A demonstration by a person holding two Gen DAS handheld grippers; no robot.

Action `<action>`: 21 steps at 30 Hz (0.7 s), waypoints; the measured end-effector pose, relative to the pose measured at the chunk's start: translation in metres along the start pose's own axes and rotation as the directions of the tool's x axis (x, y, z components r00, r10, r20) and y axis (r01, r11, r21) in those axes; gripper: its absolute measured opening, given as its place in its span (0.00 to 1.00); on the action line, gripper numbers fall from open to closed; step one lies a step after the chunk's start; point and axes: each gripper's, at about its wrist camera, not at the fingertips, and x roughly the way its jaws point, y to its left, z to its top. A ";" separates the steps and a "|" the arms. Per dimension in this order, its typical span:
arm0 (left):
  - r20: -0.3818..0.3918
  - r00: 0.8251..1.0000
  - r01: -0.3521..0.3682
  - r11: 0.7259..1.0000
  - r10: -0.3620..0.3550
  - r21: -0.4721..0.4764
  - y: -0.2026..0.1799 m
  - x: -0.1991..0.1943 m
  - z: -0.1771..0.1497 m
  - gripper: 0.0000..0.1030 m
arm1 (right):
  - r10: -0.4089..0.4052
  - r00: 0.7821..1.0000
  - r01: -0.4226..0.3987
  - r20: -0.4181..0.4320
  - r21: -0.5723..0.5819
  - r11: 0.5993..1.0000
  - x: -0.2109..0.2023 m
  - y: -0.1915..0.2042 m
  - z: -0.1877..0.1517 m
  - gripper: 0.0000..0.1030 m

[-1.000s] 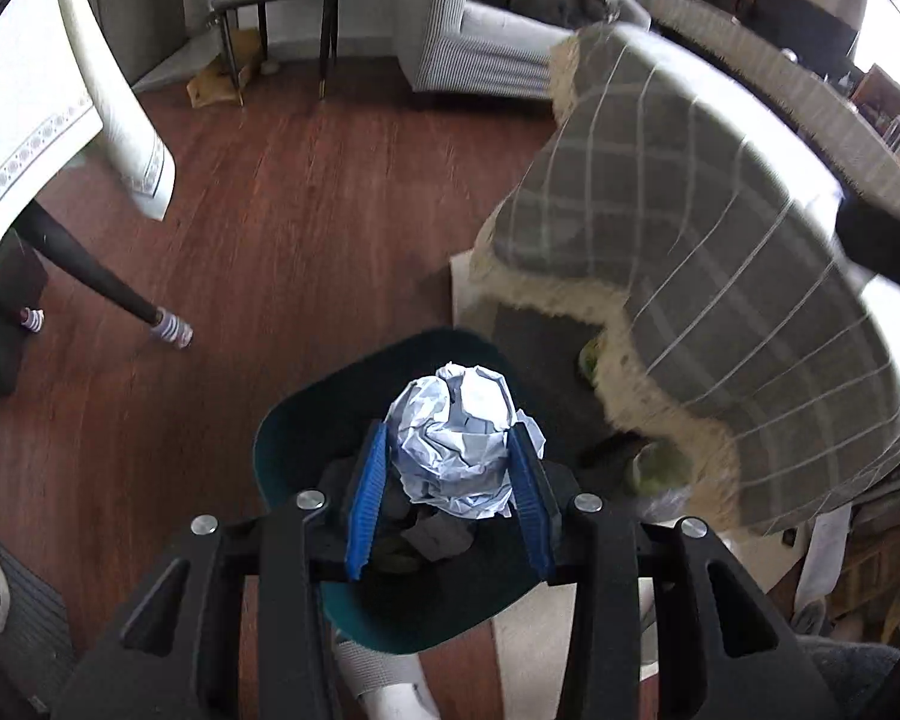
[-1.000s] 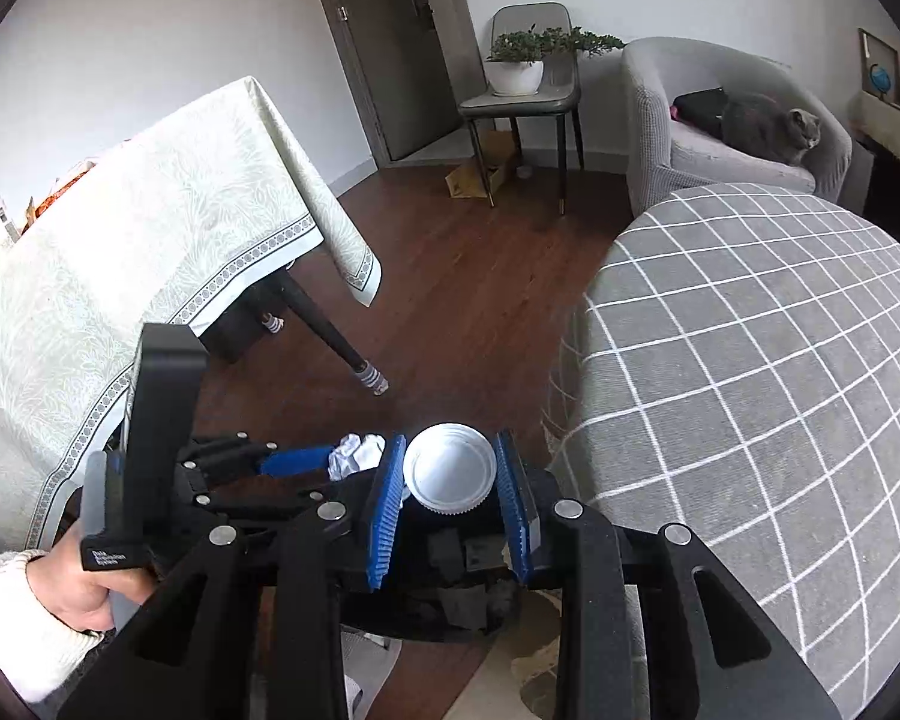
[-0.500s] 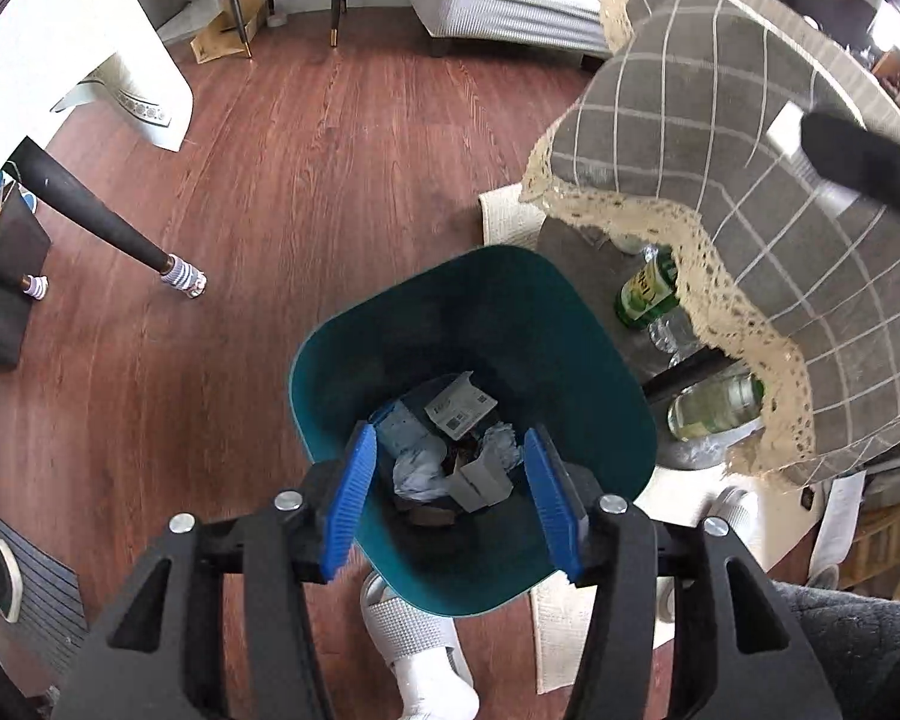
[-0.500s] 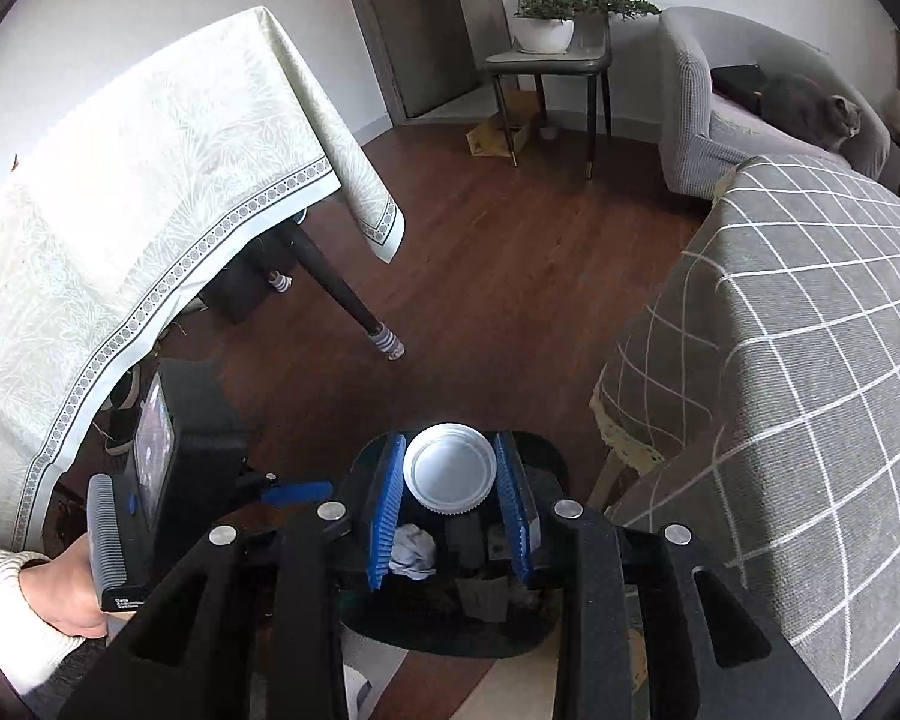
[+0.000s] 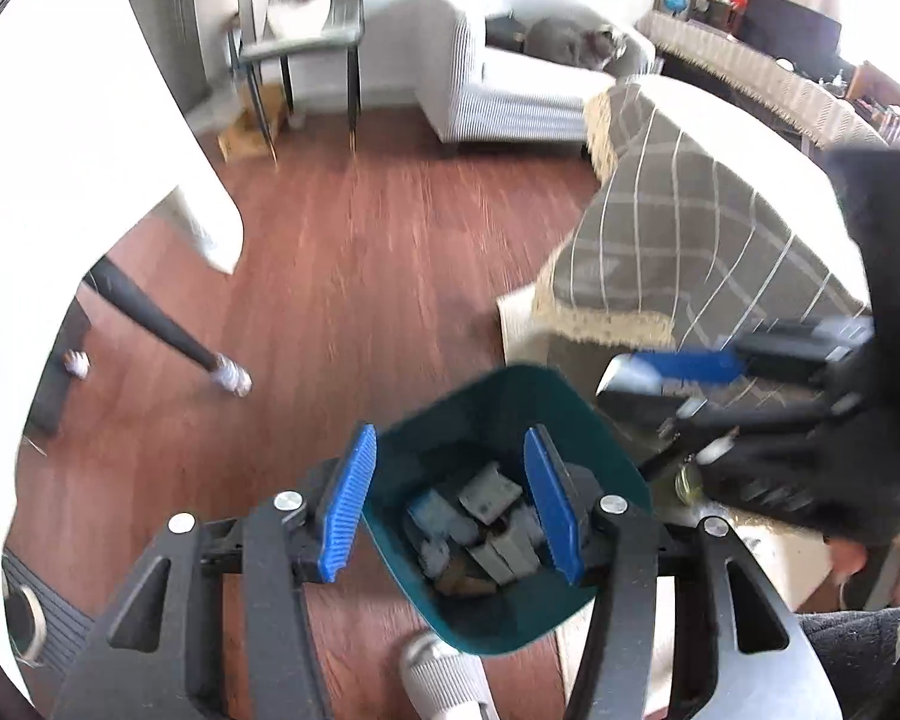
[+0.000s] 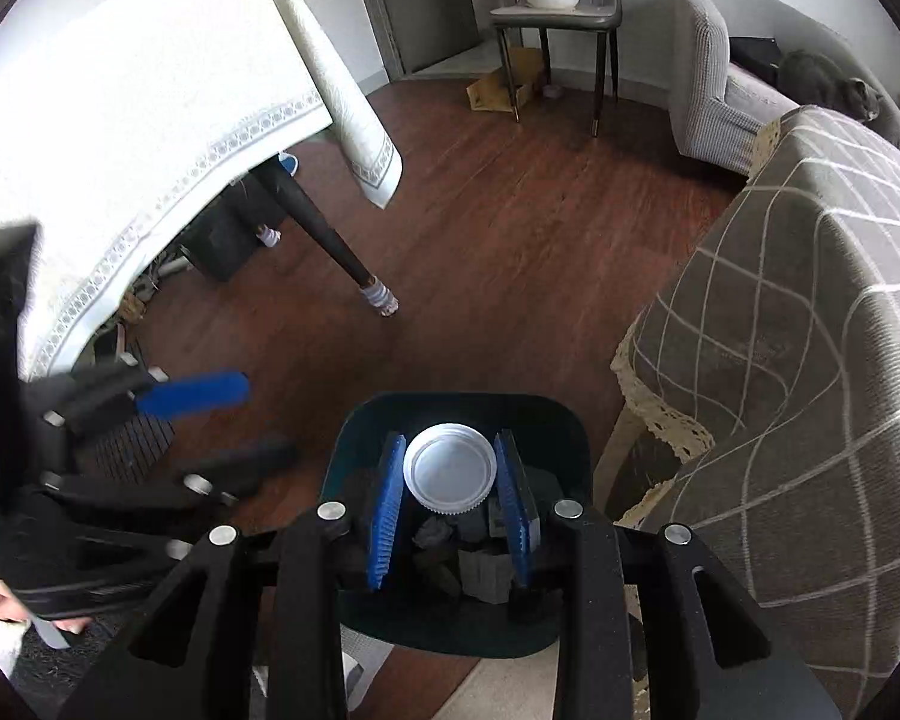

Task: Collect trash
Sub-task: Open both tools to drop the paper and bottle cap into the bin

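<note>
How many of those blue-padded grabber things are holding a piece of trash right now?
1. The right tool grips a white lid above the teal bin. The left tool is open and empty over the same bin.

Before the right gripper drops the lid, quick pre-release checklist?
1. Lid held between right gripper fingers: ok.
2. Lid above the bin opening: ok.
3. Left gripper open, holding nothing: ok.
4. Left gripper out of the drop path: ok in the right wrist view, off to the side.
5. Room left in the bin among the trash: ok.
6. Bin stable on the floor: cannot tell.
</note>
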 end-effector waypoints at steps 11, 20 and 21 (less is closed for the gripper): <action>0.154 0.988 0.026 0.998 -0.017 -0.058 0.007 -0.048 0.026 0.43 | -0.009 0.995 0.009 -0.099 0.003 1.000 0.042 0.005 -0.017 0.30; 0.203 0.976 0.094 0.994 -0.082 -0.051 -0.004 -0.072 0.036 0.34 | -0.024 0.975 0.019 -0.221 -0.023 1.000 0.087 0.014 -0.033 0.30; 0.211 0.974 0.097 0.994 -0.085 -0.048 -0.006 -0.074 0.038 0.34 | -0.035 0.973 0.027 -0.228 -0.036 0.999 0.090 0.016 -0.036 0.30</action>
